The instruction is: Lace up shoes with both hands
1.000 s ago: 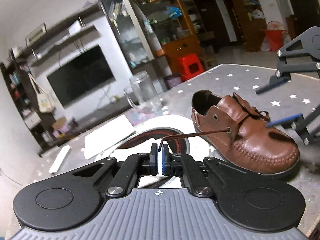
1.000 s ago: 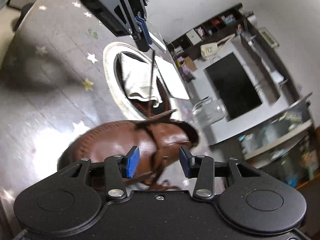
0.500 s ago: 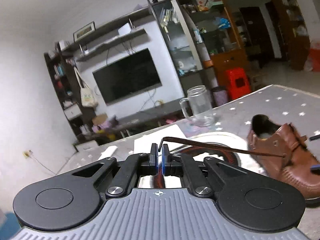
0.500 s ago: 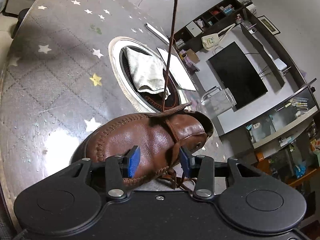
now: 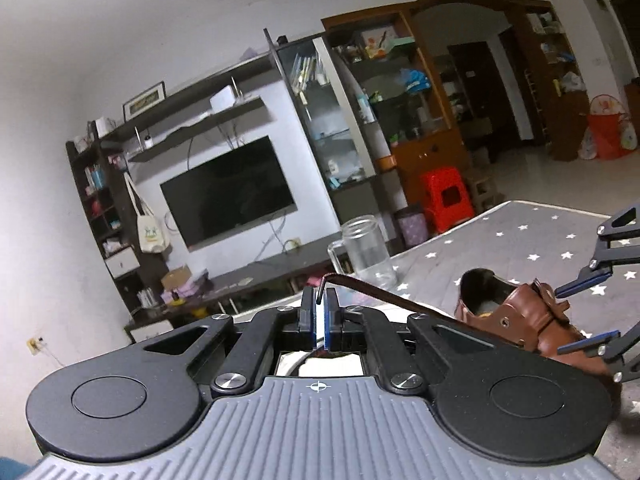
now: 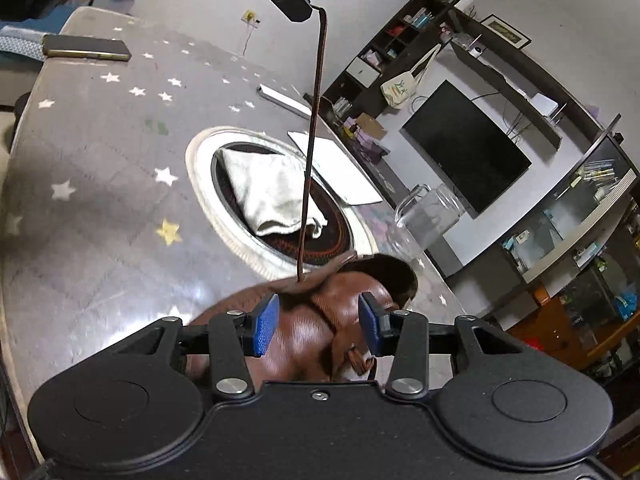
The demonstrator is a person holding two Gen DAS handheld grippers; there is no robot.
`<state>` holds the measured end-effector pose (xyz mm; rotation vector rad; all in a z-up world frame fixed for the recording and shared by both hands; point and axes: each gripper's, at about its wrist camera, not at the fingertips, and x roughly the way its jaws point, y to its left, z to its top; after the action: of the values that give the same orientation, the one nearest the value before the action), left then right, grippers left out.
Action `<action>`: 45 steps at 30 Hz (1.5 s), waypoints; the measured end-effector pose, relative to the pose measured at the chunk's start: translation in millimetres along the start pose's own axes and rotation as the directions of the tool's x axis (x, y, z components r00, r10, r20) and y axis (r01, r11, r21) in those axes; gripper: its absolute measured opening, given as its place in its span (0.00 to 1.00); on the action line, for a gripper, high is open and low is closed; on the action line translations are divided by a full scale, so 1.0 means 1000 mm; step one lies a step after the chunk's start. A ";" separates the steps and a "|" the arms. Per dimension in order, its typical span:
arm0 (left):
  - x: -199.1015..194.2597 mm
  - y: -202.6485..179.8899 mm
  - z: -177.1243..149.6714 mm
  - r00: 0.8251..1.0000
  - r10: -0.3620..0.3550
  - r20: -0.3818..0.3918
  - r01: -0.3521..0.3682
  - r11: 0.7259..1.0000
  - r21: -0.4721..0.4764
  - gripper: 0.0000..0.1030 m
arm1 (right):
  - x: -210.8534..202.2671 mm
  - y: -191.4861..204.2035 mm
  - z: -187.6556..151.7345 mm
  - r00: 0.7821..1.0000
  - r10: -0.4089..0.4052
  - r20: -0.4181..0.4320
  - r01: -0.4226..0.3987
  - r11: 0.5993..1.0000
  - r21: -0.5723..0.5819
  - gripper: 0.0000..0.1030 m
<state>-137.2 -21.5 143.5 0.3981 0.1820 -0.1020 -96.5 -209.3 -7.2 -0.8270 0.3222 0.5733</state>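
Here the left gripper [image 5: 319,312] has its blue-padded fingers [image 5: 330,320] pressed together on the tip of the brown lace [image 5: 384,294]; the lace runs taut from that pinch to an eyelet in the flap of the shoe [image 5: 524,320]; seen from the right wrist it is a straight dark cord [image 6: 312,148] dropping from the left gripper [image 6: 298,10] to the lifted flap. The right gripper [image 6: 316,322] hangs just above the shoe [image 6: 320,332], its fingers [image 6: 266,322] spread wide apart and holding nothing, one to each side of the upper. The shoe is glossy brown leather with a stitched seam, its dark mouth open and its lacing flaps loose; it rests on the grey star-printed worktop [image 6: 100,168]. Beyond it a white-rimmed dark round plate [image 6: 208,200] is set in the worktop with a pale folded cloth [image 6: 268,192] on it; a clear glass mug [image 6: 428,212] stands near the shoe's heel; a white sheet [image 6: 336,168] lies past the plate; a phone [image 6: 86,48] lies at the far edge.
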 end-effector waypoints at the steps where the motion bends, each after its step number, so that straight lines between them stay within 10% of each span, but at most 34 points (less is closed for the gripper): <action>1: 0.001 0.001 -0.001 1.000 0.004 -0.001 -0.004 1.000 -0.001 0.03 | 0.000 -0.001 0.000 1.000 -0.001 0.000 0.001 1.000 0.008 0.45; 10: 0.005 0.011 -0.005 0.995 0.101 -0.019 -0.102 0.995 -0.019 0.04 | -0.004 -0.013 -0.015 0.999 -0.035 -0.033 0.037 0.998 0.050 0.45; 34: -0.037 -0.017 0.031 0.985 -0.099 0.144 0.089 0.993 0.076 0.03 | -0.004 -0.033 0.070 0.965 0.110 0.238 -0.134 0.987 0.088 0.21; 45: -0.011 -0.003 -0.026 0.985 -0.134 -0.112 0.137 0.991 0.014 0.04 | 0.015 0.001 0.050 0.971 0.222 0.094 -0.219 0.975 -0.041 0.21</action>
<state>-152.1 -13.4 121.0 0.4126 0.3180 -0.2163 -82.3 -165.1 17.2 -0.7948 0.3182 0.8260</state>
